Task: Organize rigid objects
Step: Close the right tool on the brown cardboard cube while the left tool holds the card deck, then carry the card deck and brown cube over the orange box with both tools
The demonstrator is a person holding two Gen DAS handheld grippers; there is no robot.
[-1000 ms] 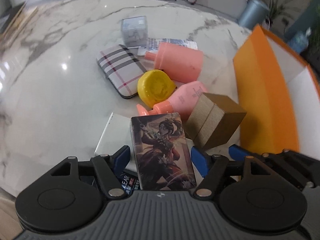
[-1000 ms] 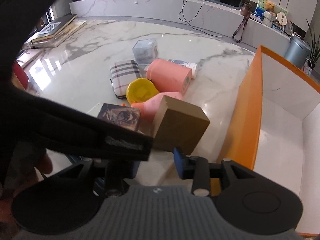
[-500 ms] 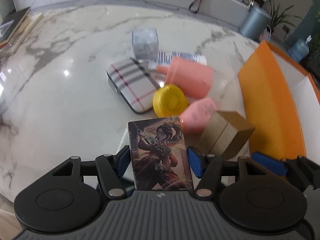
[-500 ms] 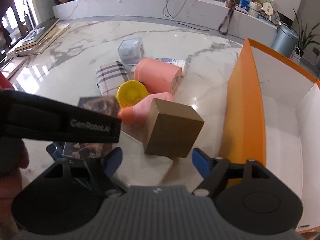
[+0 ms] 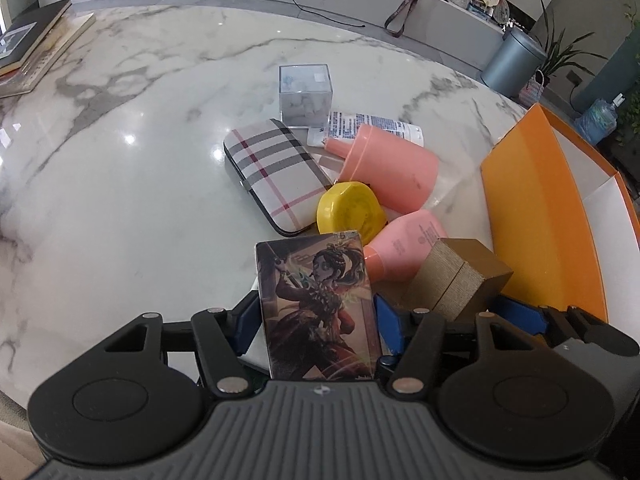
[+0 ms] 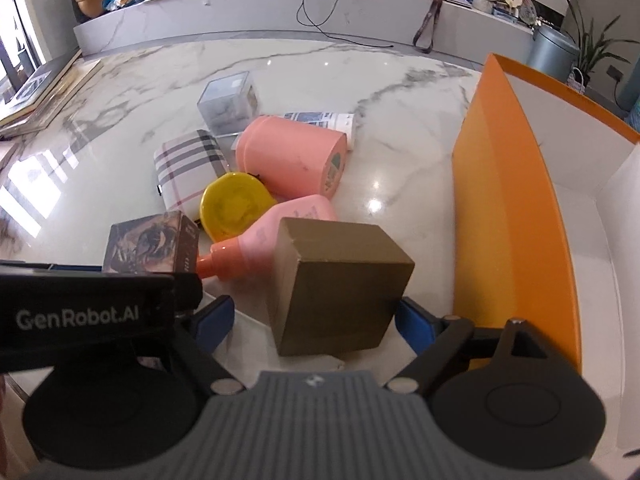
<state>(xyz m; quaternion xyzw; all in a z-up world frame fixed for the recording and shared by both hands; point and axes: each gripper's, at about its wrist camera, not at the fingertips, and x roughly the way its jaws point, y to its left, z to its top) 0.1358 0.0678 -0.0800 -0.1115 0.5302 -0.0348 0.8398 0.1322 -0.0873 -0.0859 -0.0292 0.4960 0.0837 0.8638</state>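
Note:
An illustrated card box (image 5: pixel 316 300) stands upright between the blue pads of my left gripper (image 5: pixel 316 320), which is shut on it. The same box (image 6: pixel 148 244) shows at the left of the right wrist view. A brown cardboard cube (image 6: pixel 340 280) sits between the fingers of my right gripper (image 6: pixel 314 320), whose jaws are opening. The right pad is at the cube's corner and the left pad stands apart from it. The cube (image 5: pixel 460 276) is tilted, leaning on a pink bottle (image 6: pixel 288 224). An orange-walled open box (image 6: pixel 508 200) stands just right of it.
On the marble table (image 5: pixel 120 200) lie a yellow round lid (image 5: pixel 350 212), a large pink bottle (image 5: pixel 388 172), a plaid case (image 5: pixel 272 176), a clear cube (image 5: pixel 306 96) and a white tube (image 5: pixel 372 126). Books (image 5: pixel 32 52) lie far left. The left gripper's body (image 6: pixel 80 316) crowds the right view.
My left pads closed onto the illustrated box. My right jaws spread wide and came down around the brown cube, which now lies between the fingers.

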